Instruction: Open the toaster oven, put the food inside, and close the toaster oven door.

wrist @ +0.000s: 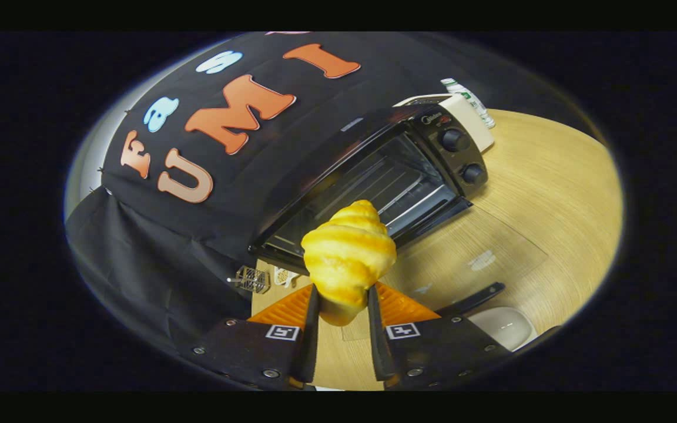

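Claw: the claw is clamped on the croissant, one finger pressing each side of its lower half, the tip standing up beyond the fingers.
Croissant: held in the air just before the oven's mouth, not yet inside.
Oven: on the table, cavity open, rack bare.
Door: the glass door lies folded down flat toward the claw, handle at its near edge.
Done: opening, and picking up the food, by the look of it.
Left: carry the croissant onto the rack, release, back out, swing the door shut.
Progress: roughly halfway.
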A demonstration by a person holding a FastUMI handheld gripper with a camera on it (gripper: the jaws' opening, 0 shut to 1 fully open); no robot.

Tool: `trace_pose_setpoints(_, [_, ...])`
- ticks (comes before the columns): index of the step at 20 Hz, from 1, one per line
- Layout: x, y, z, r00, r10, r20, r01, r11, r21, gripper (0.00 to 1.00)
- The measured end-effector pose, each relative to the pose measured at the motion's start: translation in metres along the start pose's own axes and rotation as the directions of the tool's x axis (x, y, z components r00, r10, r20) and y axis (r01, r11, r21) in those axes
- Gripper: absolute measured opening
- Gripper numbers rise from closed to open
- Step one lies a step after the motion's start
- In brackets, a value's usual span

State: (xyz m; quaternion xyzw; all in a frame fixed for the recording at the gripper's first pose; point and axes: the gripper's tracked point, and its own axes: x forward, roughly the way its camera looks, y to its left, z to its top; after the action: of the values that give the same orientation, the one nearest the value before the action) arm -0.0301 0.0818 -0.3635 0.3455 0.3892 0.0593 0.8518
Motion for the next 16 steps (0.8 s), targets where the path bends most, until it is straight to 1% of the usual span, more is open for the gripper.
trace_pose_setpoints(3, [0.024,0.009,0.011,0.999,0.035,0.017,-0.036,0.999,0.039,0.39])
trace_pose_setpoints(7, [0.052,0.003,0.019,0.999,0.030,0.022,-0.031,0.996,0.082,0.39])
trace_pose_setpoints(9, [0.064,0.003,0.026,0.999,0.038,0.036,-0.042,0.993,0.108,0.39])
trace_pose_setpoints(16, [0.101,0.011,0.044,0.995,0.079,0.066,-0.093,0.969,0.229,0.39])
